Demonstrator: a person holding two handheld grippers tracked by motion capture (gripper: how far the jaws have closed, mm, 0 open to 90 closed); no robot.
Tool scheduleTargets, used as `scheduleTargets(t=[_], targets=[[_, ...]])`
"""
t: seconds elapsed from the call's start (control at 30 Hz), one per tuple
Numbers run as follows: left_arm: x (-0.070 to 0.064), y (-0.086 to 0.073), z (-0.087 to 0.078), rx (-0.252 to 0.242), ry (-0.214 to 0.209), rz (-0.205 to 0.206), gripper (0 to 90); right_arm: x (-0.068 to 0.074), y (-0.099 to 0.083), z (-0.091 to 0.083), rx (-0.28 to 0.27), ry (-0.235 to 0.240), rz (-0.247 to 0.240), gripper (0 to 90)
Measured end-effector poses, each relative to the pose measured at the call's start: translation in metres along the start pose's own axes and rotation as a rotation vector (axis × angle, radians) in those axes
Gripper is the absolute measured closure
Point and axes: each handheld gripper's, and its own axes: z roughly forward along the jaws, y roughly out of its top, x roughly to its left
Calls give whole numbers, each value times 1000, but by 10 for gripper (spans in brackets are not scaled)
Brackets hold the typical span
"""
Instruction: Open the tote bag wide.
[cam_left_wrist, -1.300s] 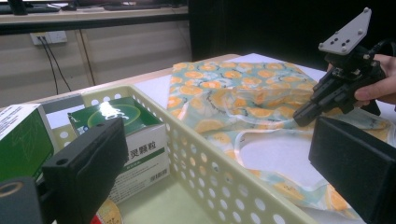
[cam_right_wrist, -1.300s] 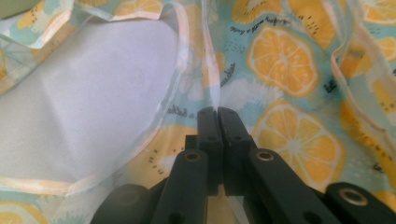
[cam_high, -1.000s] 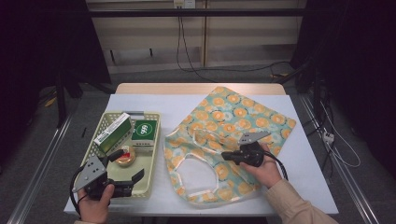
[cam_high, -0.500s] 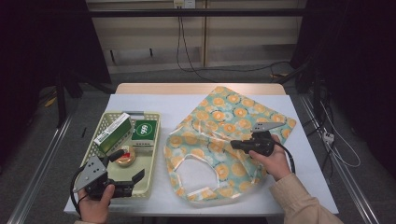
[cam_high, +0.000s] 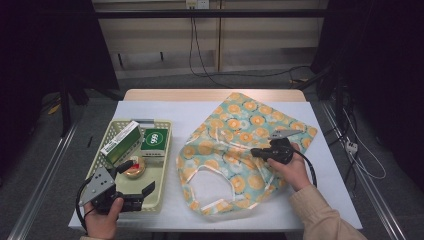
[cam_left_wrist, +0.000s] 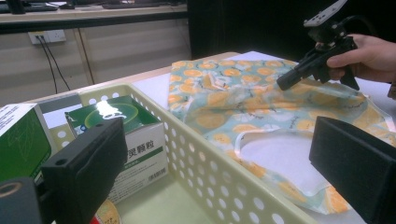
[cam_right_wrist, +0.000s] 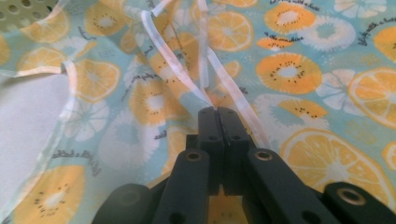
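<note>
**Pinching the fruit-print bag at its fold**

High view: lying across the centre and right of the frame, on the white table (cam_high: 325, 200), the fruit-print bag (cam_high: 240, 145), flat and wrinkled. Resting on its right part, the right gripper (cam_high: 256, 151), pointing toward the left of the frame. Hovering at lower left over the near end of the perforated basket (cam_high: 162, 165), the left gripper (cam_high: 137, 184), jaws spread wide and holding nothing. Sitting in the upper part of the basket, two green boxes (cam_high: 154, 142); below them a small round tin (cam_high: 134, 169).

Left gripper view: standing wide apart at both lower corners, the black jaws, nothing between them. Spreading over the right half, the bag; at upper right, the other gripper touching it.

Right gripper view: pressing together in the lower centre, the jaws, seemingly nipping a raised fold with white trim (cam_right_wrist: 196, 93).

Probably handling as light, soft and limp, sliding easily; taking hold best at the trimmed edge or handle, not the flat middle.
</note>
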Motion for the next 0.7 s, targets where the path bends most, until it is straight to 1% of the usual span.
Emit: scheduleTargets(t=[0.1, 0.17, 0.27, 0.33, 0.47, 0.53, 0.57, 0.7], targets=[[0, 0, 0, 1, 0, 0, 41, -1, -2, 5, 17, -10, -3, 896], [0, -1, 0, 2, 0, -4, 41, -1, -3, 8, 25, -8, -11, 892], [0, -1, 0, 1, -1, -4, 41, 2, -3, 10, 28, -1, -15, 873], [0, -1, 0, 2, 0, -5, 41, 5, -3, 12, 32, 14, -25, 858], [0, -1, 1, 3, -4, -6, 41, 11, -2, 16, 30, 27, -44, 786], [0, -2, 1, 3, -3, -8, 41, 16, -1, 19, 28, 50, -57, 731], [0, -2, 2, 5, -3, -7, 41, 19, 0, 22, 31, 60, -71, 698], [0, -2, 2, 5, -4, -10, 41, 29, 2, 32, 71, 55, -115, 598]])
